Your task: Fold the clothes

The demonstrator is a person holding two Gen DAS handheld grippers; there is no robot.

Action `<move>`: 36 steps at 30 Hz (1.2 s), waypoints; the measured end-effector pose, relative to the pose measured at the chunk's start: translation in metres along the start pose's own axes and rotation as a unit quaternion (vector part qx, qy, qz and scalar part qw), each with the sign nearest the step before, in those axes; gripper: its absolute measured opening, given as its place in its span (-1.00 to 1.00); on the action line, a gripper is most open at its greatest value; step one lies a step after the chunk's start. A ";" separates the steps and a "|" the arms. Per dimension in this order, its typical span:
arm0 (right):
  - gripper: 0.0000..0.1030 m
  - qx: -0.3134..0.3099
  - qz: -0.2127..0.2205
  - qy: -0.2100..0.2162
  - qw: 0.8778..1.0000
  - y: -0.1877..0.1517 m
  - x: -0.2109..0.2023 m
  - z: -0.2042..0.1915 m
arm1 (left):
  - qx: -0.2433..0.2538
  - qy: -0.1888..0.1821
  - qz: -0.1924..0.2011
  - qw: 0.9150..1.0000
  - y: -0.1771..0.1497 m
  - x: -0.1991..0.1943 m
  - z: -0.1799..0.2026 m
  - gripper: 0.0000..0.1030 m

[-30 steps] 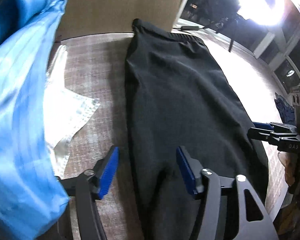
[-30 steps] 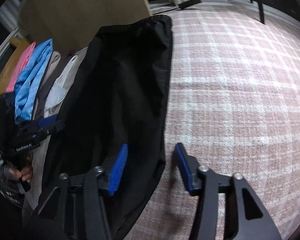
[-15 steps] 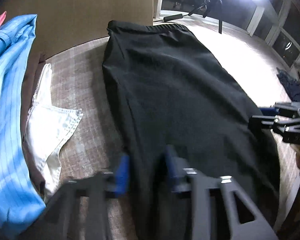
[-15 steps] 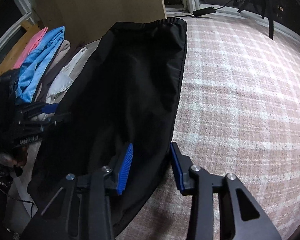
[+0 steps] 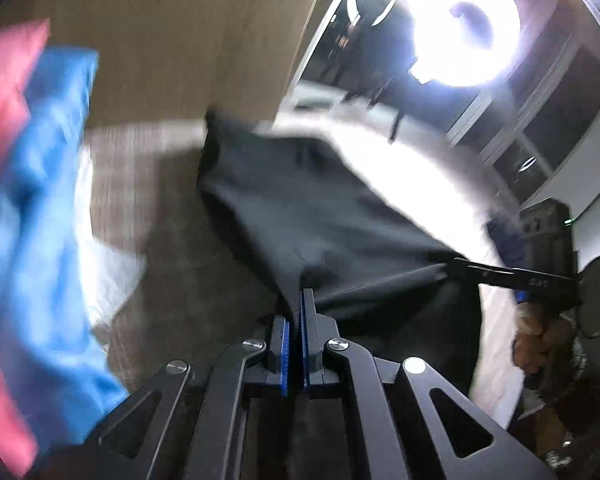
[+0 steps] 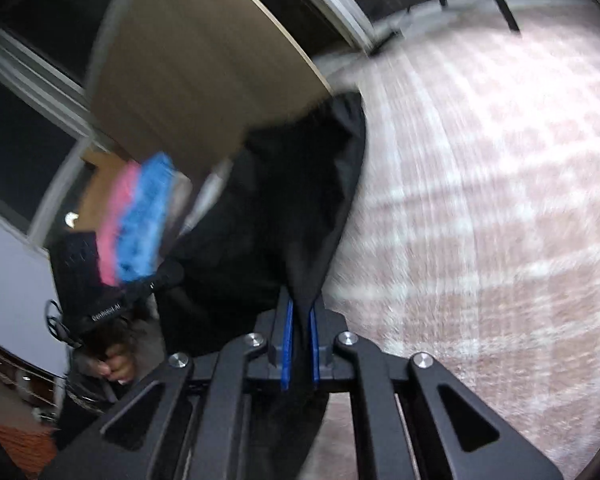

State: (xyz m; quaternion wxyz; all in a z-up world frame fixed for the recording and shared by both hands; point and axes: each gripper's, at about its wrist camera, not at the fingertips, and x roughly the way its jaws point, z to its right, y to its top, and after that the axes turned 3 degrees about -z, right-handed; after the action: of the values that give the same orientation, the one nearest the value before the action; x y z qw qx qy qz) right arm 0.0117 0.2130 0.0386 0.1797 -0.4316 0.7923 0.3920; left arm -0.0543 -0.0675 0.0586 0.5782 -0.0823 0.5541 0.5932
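Observation:
A black garment lies lengthwise on the plaid-covered table, its near hem lifted off the cloth. My left gripper is shut on the near left part of the hem. My right gripper is shut on the near right corner of the same garment. Each gripper shows in the other's view: the right one at the right in the left wrist view, the left one at the left in the right wrist view. Both views are motion-blurred.
A pile of blue, pink and white clothes lies left of the garment. A tan board stands at the table's far end. A bright ring light glares beyond. Pink plaid tablecloth spreads to the right.
Both grippers have closed on the garment's near hem and lifted it; before, both were open over the flat garment. The views now tilt upward and blur.

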 end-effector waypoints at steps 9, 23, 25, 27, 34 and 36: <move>-0.87 -0.116 0.083 0.046 0.989 0.022 -0.106 -0.074 | 0.041 0.026 0.122 0.991 0.008 -0.118 0.087 -0.93; -0.87 -0.246 0.052 0.110 0.962 -0.021 -0.131 -0.169 | -0.015 0.150 0.159 0.976 -0.073 -0.236 0.112 -0.93; -0.87 -0.254 0.045 0.119 0.959 -0.025 -0.119 -0.188 | -0.018 0.170 0.162 0.972 -0.077 -0.254 0.099 -0.93; -0.87 -0.261 0.040 0.126 0.956 -0.029 -0.105 -0.210 | -0.013 0.186 0.164 0.969 -0.077 -0.267 0.087 -0.93; -0.87 -0.270 0.056 0.135 0.952 -0.019 -0.058 -0.283 | 0.006 0.210 0.174 0.962 -0.066 -0.318 0.016 -0.93; -0.87 -0.271 0.061 0.131 0.952 -0.006 -0.037 -0.304 | 0.009 0.215 0.177 0.961 -0.058 -0.326 -0.008 -0.93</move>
State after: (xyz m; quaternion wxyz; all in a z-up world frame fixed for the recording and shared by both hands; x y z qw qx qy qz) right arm 0.0541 -0.0046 0.2497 -0.0734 -0.4627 0.6974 0.5424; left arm 0.0898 -0.2834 0.2639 0.3323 -0.1032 0.6761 0.6495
